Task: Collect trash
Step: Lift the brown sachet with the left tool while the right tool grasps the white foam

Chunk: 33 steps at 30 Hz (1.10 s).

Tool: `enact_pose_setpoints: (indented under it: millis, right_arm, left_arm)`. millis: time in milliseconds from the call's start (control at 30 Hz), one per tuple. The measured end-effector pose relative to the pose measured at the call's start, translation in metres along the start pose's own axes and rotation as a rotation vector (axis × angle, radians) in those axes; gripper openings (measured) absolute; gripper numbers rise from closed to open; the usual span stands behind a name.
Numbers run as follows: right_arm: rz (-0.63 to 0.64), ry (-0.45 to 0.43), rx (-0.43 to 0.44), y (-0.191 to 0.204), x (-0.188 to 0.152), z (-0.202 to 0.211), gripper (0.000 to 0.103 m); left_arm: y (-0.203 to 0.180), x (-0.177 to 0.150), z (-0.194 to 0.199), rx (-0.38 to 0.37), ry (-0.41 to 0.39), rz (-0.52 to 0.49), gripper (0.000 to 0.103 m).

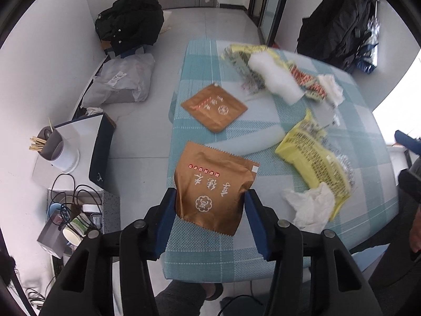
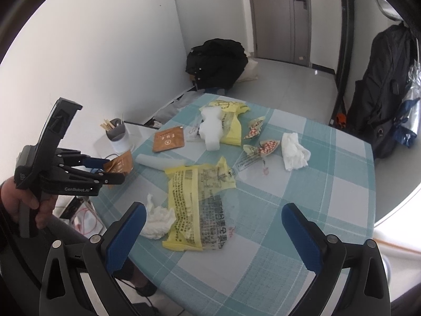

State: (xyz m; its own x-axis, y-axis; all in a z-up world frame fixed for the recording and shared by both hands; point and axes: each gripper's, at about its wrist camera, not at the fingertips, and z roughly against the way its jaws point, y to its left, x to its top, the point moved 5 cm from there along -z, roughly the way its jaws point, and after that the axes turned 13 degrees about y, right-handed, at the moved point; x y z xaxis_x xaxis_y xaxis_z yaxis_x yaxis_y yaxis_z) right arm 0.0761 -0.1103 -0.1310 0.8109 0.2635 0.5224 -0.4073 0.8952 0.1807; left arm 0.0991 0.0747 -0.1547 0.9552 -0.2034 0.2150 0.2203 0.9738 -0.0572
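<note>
Trash lay scattered over the checked tablecloth (image 2: 302,226), and one piece of it was already in hand: a brown packet (image 1: 213,192) sat pinched between the two blue fingers (image 1: 165,221) of the left gripper (image 1: 210,208), its sides buckled inward where the pads pressed. From the right wrist view the same packet (image 2: 118,164) hung at the tip of that gripper (image 2: 106,163), clear of the cloth at the table's near-left edge, so the step in hand looked like the carry-off after a pick. No bin showed in either view, so the next move probably called for swinging the packet to wherever the rubbish was gathered, keeping the squeeze on, since the foil was thin and could slip.

The right gripper (image 2: 214,233) hovered with its fingers spread wide and nothing between them. A yellow wrapper (image 2: 194,200) lay flat just ahead of them, roughly centred in the gap, with a crumpled tissue (image 2: 158,222) just beside the left finger. Further beyond the fingers sat a second brown packet (image 2: 168,141), a white foam block (image 2: 211,129), another yellow wrapper (image 2: 231,121), two small patterned wrappers (image 2: 263,147) and a larger tissue (image 2: 293,151). Taking the nearest wrapper would likely need a low approach, because it lay flat with little edge to catch.
</note>
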Motion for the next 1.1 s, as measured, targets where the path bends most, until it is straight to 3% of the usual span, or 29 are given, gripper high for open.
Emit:
enact_pose_setpoints:
  millis: [167,267,333,433,667,867,967,1100]
  right_arm:
    - [-0.018,0.000,0.013,-0.006,0.011,0.004,0.103]
    - [-0.025,0.014,0.044,-0.008,0.022,0.001,0.103]
    - [-0.023,0.028,0.108,-0.008,0.032,-0.003,0.103]
    - [-0.012,0.034,0.129,-0.005,0.057,-0.012,0.103]
    - [-0.026,0.089,0.071,-0.004,0.117,-0.063,0.102]
    - [-0.003,0.181,0.012,0.006,0.137,-0.123,0.085]
    - [0.019,0.201,-0.024,0.009,0.138,-0.140,0.072]
    - [0.036,0.234,-0.061,0.008,0.132,-0.149,0.037]
  left_arm:
    - [0.003,0.008,0.025,-0.051,-0.101,0.031,0.047]
    - [0.007,0.013,0.040,-0.003,-0.176,0.049,0.048]
    - [0.007,0.016,0.048,0.003,-0.219,0.045,0.048]
    - [0.012,0.023,0.062,0.002,-0.277,0.058,0.047]
    - [0.023,0.025,0.078,-0.017,-0.367,0.093,0.048]
    - [0.030,0.028,0.079,-0.050,-0.380,0.120,0.047]
    - [0.032,0.028,0.078,-0.051,-0.377,0.128,0.048]
    - [0.031,0.028,0.079,-0.051,-0.381,0.132,0.048]
